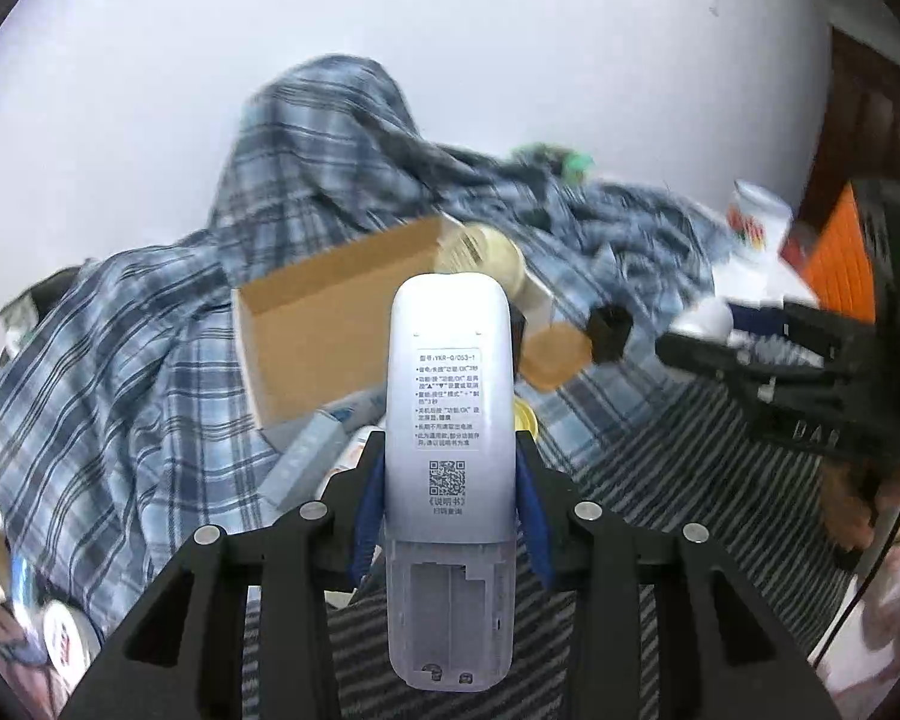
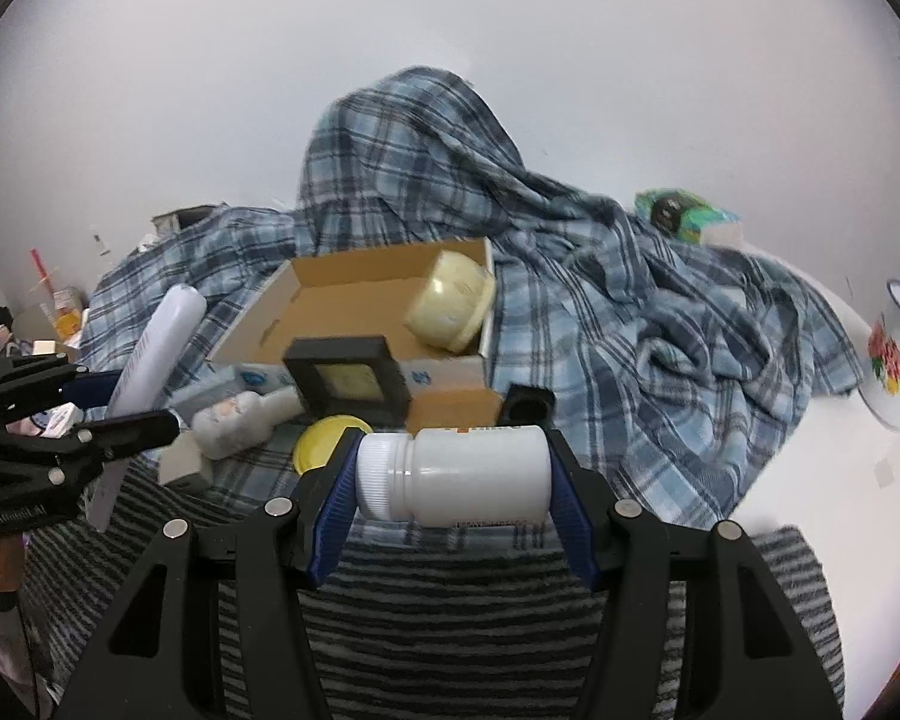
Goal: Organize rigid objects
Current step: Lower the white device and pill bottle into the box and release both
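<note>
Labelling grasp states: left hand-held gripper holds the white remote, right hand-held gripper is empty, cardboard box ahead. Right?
One error: the right hand-held gripper is not empty; the right wrist view shows it shut on a white bottle. The left hand-held gripper does hold the white remote, cardboard box ahead.

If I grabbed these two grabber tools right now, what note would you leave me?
Left gripper: shut on the white remote, back side up, battery cover off.
Right gripper: shut on the white bottle, held sideways, cap toward the left.
Cardboard box sits open ahead on the plaid cloth; a cream jar is already in it.
Left to do, probably: put remote and bottle in the box, then the black frame, yellow lid and other loose items in front of it.
</note>
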